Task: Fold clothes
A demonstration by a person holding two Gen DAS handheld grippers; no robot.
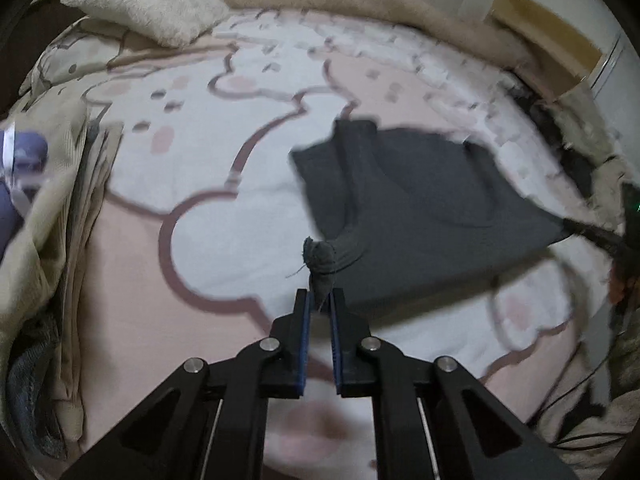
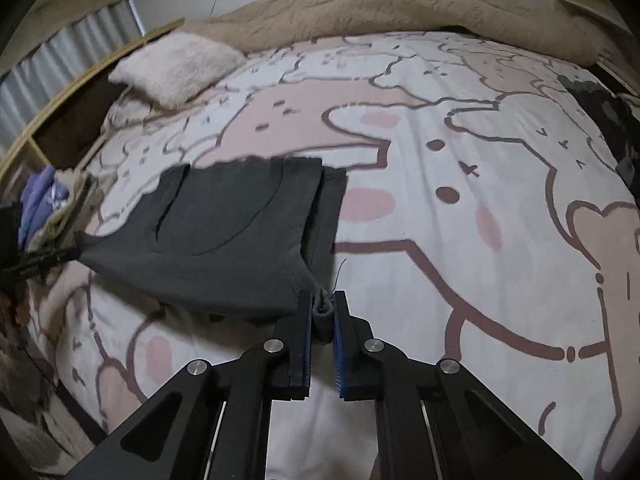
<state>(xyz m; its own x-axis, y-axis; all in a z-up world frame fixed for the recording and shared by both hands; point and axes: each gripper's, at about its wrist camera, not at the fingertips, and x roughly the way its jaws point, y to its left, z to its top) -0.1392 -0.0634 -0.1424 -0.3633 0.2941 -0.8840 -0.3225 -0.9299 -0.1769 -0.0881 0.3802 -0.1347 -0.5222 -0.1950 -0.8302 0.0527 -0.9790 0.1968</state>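
Home bedroom; patterned bedspread, fluffy pillow

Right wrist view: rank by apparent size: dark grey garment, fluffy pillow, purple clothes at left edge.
1. dark grey garment, largest, though it is nearest the camera.
2. fluffy pillow, clearly smaller in frame, but farther back.
3. purple clothes, smallest; partly hidden at the fisheye edge, so true size unsure.

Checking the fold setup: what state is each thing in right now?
Left tongs: shut on dark grey garment corner.
Right tongs: shut on the opposite corner.
Dark grey garment: stretched between both, partly folded, over the bed cover.
Pillow: lying at the bed's far end.
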